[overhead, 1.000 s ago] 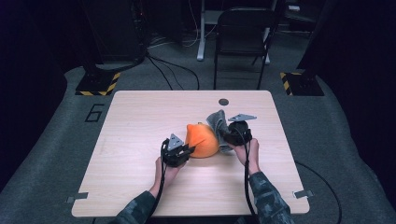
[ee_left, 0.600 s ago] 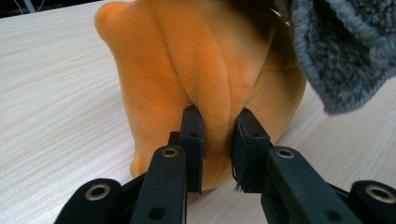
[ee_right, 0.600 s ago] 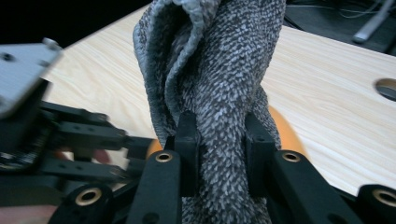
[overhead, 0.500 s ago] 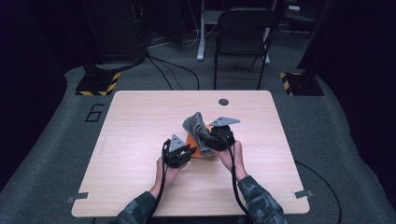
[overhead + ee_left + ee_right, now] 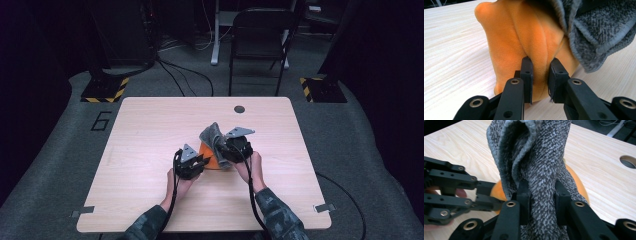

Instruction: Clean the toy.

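An orange plush cloth [image 5: 209, 156] [image 5: 524, 42] lies bunched near the middle of the wooden table [image 5: 150, 130]. My left gripper [image 5: 200, 162] [image 5: 540, 77] is shut on a fold of it from the left. A grey towel [image 5: 212, 136] [image 5: 539, 157] drapes over the orange cloth's right side and stands up in a bunch. My right gripper [image 5: 227, 150] [image 5: 540, 200] is shut on the grey towel, pinching a thick fold between its pads. In the right gripper view the left gripper's black body [image 5: 449, 192] sits at the left, and the orange cloth [image 5: 574, 182] peeks out behind the towel.
A round cable hole [image 5: 239, 109] is in the table's far side. A black chair [image 5: 260, 45] stands beyond the far edge. Bare wood lies to the left and right of the cloths.
My right gripper has carried the grey towel leftward, from the orange cloth's right side to over it. The left gripper has stayed where it was on the orange cloth.
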A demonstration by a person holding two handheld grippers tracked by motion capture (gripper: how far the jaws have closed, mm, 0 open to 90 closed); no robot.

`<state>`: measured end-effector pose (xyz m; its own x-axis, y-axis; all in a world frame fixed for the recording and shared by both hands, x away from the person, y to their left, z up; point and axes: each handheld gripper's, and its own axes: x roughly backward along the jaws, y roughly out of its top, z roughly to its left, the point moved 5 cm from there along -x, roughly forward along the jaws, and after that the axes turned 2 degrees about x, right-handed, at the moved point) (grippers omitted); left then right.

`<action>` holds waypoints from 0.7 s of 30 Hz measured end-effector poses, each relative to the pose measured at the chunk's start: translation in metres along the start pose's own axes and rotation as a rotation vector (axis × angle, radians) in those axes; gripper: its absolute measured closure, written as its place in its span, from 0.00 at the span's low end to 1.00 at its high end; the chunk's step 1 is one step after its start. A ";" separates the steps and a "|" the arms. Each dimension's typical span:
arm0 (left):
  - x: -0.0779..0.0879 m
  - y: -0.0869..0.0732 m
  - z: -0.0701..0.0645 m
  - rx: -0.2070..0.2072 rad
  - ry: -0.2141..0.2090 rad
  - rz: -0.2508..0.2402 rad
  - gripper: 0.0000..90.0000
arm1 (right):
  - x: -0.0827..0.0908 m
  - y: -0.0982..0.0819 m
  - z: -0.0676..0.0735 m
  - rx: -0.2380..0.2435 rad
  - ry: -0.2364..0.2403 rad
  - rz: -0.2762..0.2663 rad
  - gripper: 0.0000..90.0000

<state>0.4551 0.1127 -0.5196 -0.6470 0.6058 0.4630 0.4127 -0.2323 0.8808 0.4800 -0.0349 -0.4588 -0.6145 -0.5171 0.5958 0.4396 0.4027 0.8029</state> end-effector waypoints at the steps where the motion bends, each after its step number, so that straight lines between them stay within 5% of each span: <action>1: 0.000 0.000 0.000 0.000 0.000 0.001 0.84 | 0.000 0.000 0.000 0.000 0.000 0.000 0.80; 19: 0.000 -0.001 0.002 0.000 -0.009 0.008 0.84 | -0.003 -0.032 -0.057 -0.130 -0.060 0.099 0.79; 21: 0.000 -0.001 0.002 0.008 -0.006 0.000 0.84 | -0.010 -0.043 -0.065 -0.175 -0.054 0.126 0.79</action>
<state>0.4564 0.1143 -0.5205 -0.6436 0.6101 0.4621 0.4179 -0.2256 0.8800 0.5098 -0.0960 -0.4976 -0.5794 -0.4279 0.6937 0.6195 0.3219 0.7160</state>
